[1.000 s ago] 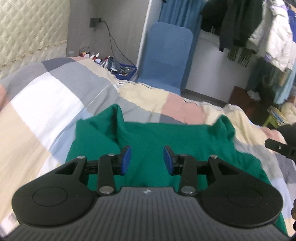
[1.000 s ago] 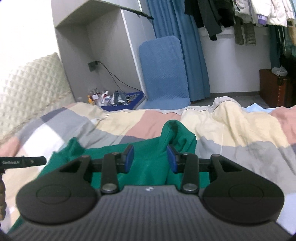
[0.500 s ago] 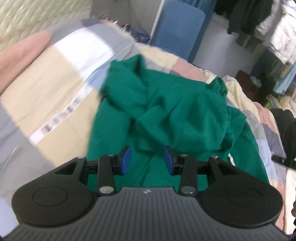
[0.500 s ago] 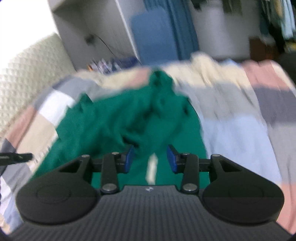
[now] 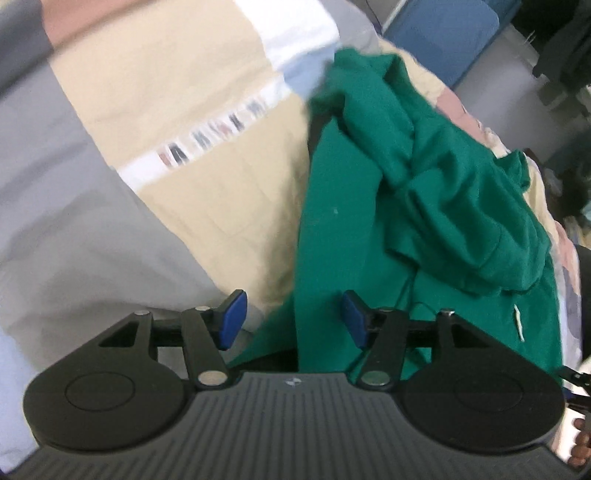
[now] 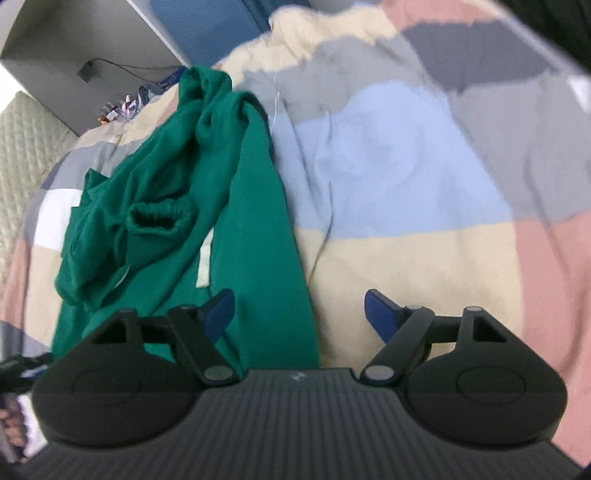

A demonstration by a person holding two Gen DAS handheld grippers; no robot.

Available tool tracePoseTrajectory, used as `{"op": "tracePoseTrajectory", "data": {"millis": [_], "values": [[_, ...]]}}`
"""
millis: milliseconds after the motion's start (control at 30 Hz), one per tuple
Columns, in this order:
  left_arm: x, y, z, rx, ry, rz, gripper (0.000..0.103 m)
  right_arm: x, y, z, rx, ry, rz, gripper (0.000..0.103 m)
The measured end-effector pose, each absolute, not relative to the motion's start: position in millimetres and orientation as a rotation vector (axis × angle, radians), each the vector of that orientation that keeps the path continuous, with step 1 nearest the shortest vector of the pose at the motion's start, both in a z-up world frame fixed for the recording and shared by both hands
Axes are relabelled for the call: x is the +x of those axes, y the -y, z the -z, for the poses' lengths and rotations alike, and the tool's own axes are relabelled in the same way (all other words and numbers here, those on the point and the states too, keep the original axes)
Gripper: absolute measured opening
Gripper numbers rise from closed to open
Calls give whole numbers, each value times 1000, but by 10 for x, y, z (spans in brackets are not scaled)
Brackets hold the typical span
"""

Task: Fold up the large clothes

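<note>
Two grippers, both with fingers spread wide, nothing clamped.

Left wrist view: left gripper [image 5: 291,319] points down at the bed, blue pads [image 5: 232,319] well apart. Green garment [image 5: 424,206] lies on the patchwork quilt [image 5: 184,206], running from between the fingers up and to the right. Its left edge passes through the gap between the pads; the cloth sits closer to the right pad, contact unclear. Lower part of the garment is fairly flat; upper part is bunched in a rumpled heap with thick folds. Small white tag [image 5: 518,321] shows on the cloth at right. Quilt left of the garment shows beige, grey and white blocks, blurred. Blue chair [image 5: 450,33] stands beyond the bed, top right. Dark hanging clothes at the far right edge, blurred.

Right wrist view: right gripper [image 6: 300,314] also angled down at the bed, blue pads [image 6: 380,314] set wider apart still. Garment [image 6: 236,221] lies left of centre; its right edge runs down into the gap, just beside the left pad. Right pad is over bare quilt [image 6: 388,177], apart from the cloth. Ribbed sleeve cuff [image 6: 157,218] lies open on top of the bunched part. White label [image 6: 204,262] on the flat part. Quilted headboard [image 6: 26,155] at far left. Wall socket with cable [image 6: 88,70] top left, small clutter below it, too small to tell.
</note>
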State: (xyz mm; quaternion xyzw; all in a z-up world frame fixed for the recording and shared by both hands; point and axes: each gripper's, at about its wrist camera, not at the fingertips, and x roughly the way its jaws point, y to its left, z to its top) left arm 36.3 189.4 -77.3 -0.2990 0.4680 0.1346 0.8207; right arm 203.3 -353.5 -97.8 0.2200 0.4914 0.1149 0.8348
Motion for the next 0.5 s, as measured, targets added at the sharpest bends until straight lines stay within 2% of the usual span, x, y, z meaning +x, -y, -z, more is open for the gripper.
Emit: {"op": "tracePoseTrajectory", "data": {"millis": [233,500], "values": [[399,-1888,946,-744,-996,-84,62,2088,3313,1188,596,-1141,-441,81],[292,-1879,923,-839,-957,34,65,2090,3200,1097,635,-1099,-575,82]]}}
